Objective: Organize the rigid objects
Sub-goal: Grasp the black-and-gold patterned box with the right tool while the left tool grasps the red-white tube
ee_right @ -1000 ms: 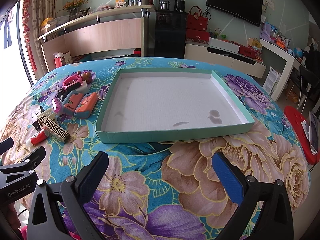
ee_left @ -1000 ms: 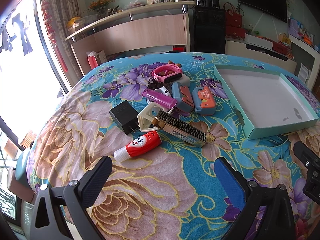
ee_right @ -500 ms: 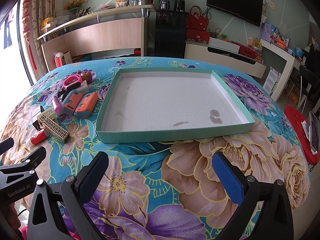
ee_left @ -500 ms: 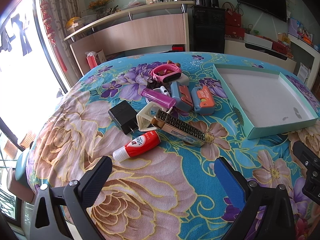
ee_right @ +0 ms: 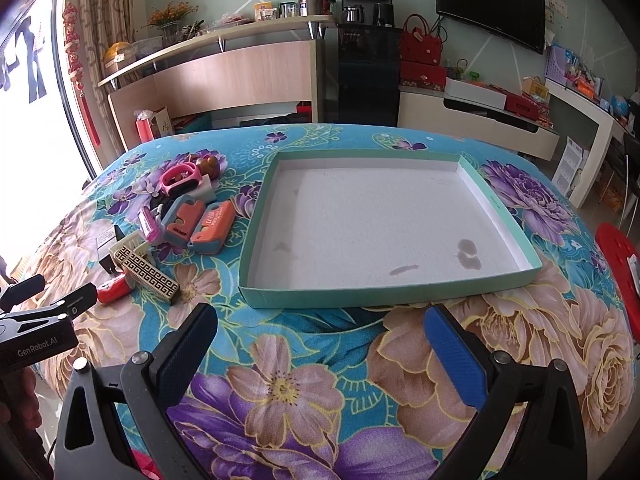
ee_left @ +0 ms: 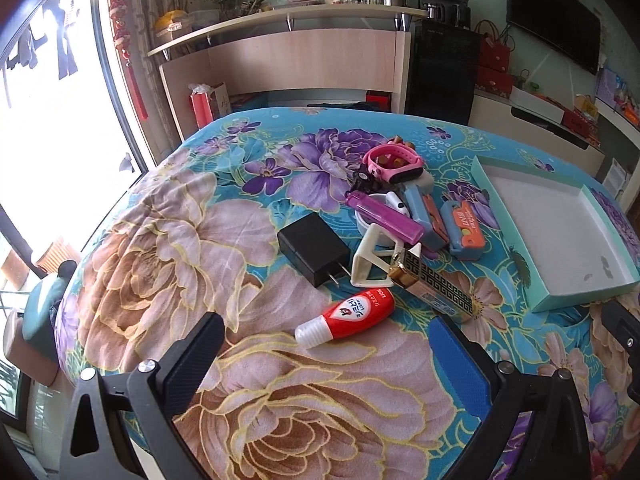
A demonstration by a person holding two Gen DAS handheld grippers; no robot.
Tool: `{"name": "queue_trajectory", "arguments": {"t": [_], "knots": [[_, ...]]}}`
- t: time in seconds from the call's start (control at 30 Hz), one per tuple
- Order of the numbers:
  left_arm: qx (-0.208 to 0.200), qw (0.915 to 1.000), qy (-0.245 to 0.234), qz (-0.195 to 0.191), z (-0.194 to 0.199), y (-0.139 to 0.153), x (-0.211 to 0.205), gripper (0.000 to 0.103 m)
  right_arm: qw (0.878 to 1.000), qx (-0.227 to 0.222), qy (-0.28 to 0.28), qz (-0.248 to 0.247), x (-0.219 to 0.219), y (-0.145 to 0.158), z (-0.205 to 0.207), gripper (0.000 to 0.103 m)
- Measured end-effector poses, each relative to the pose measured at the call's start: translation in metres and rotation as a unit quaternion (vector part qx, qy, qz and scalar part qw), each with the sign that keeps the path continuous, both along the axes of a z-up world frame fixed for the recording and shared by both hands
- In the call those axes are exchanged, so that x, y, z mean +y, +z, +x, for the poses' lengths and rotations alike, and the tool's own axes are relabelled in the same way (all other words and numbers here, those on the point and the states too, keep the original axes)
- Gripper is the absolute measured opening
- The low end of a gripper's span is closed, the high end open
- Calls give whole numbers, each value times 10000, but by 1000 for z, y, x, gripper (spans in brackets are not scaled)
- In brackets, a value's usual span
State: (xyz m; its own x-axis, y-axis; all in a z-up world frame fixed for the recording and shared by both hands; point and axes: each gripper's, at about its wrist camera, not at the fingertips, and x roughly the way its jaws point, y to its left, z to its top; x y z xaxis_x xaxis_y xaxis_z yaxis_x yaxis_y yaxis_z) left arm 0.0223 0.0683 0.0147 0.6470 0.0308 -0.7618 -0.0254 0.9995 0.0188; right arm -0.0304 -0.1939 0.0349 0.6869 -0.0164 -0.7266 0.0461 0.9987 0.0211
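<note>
A red tube with a white cap (ee_left: 347, 315) is seen lying on its side at the near edge of a cluster of small rigid objects on the flowered cloth (ee_left: 168, 248), now framed between the spread fingers of the left gripper (ee_left: 326, 350), which has been brought noticeably closer to it over the past second. The tube is not yet touched; the jaws stand wide apart with nothing held. Just behind the tube lie a black plug adapter (ee_left: 310, 249), a cream frame-shaped piece (ee_left: 366, 258) and a dark box with a gold key pattern (ee_left: 434, 280). Further back, a purple lighter (ee_left: 384, 216), two blue-and-orange cases (ee_left: 462, 226) and a pink wristband (ee_left: 394, 162) are piled touching one another. To the right of the pile, the teal tray (ee_right: 496, 204) stands with nothing in it but a few stains. The right gripper (ee_right: 320, 354) is held over the cloth before the tray's near wall, its position unchanged and its fingers likewise parted and empty. The advance is judged to mark the opening of a first pick, with the tube the likely target; none of the sorting appears done, every object being outside the tray.
</note>
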Motion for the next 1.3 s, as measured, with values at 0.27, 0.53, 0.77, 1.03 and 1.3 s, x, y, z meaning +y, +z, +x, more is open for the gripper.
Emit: {"name": "queue_trajectory", "arguments": {"t": [0.27, 0.53, 0.77, 1.03, 1.3], "knots": [[218, 9997, 5, -81, 10, -21, 21, 103, 9958, -1, 906, 95, 55, 6, 31, 103], [318, 9992, -237, 81, 15, -42, 16, 103, 9887, 334, 1447, 215, 100, -20, 59, 95], [322, 9984, -447, 128, 27, -53, 11, 99, 9825, 640, 1711, 371, 117, -41, 77, 81], [216, 9958, -876, 132, 37, -56, 1, 91, 9756, 851, 1967, 478, 132, -57, 94, 70], [186, 9931, -1159, -2, 39, -57, -7, 69, 9719, 942, 2042, 689, 132, -64, 99, 53]]}}
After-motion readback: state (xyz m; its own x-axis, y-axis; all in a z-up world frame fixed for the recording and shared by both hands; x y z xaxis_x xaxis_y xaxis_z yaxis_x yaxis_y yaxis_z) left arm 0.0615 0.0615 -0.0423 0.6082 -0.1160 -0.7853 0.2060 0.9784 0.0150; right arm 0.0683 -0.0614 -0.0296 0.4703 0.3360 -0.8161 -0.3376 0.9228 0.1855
